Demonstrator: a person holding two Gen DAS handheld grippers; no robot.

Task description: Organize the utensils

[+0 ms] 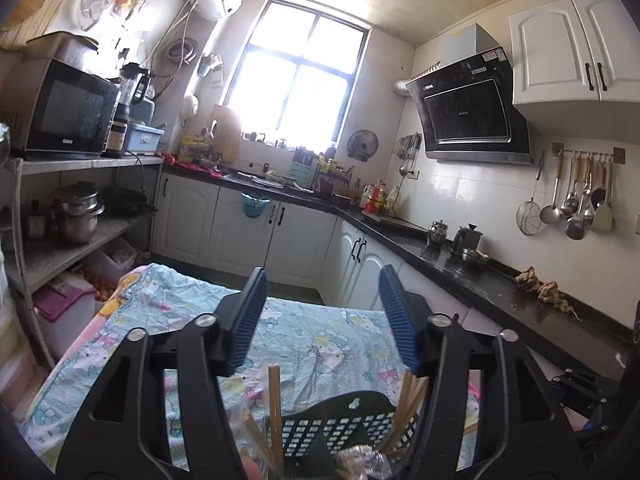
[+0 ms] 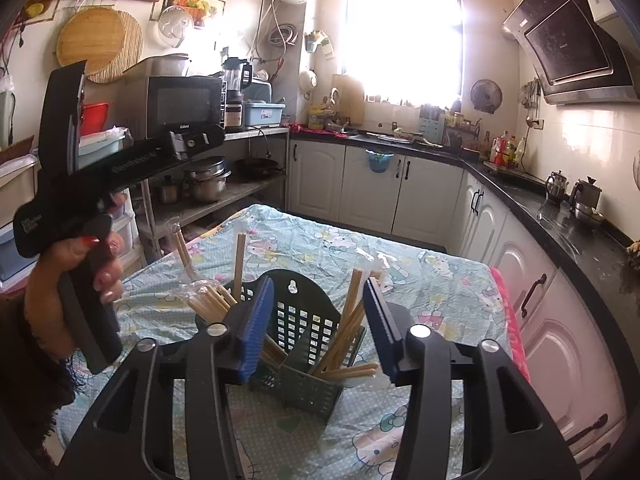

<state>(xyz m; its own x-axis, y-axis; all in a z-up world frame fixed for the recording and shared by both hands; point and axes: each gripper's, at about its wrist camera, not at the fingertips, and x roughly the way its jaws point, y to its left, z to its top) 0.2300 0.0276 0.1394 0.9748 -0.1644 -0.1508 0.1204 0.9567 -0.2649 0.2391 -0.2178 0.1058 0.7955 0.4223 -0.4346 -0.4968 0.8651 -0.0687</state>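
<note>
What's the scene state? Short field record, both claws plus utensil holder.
left claw: open, empty, raised above the holder
right claw: open, empty, facing the holder
left hand: grips the left tool's handle
utensil holder: dark perforated caddy, upright on the tablecloth
chopsticks: wooden, leaning in the holder's compartments
loose wrapped chopsticks: in clear plastic, left of the holder
tablecloth: light blue cartoon print
</note>
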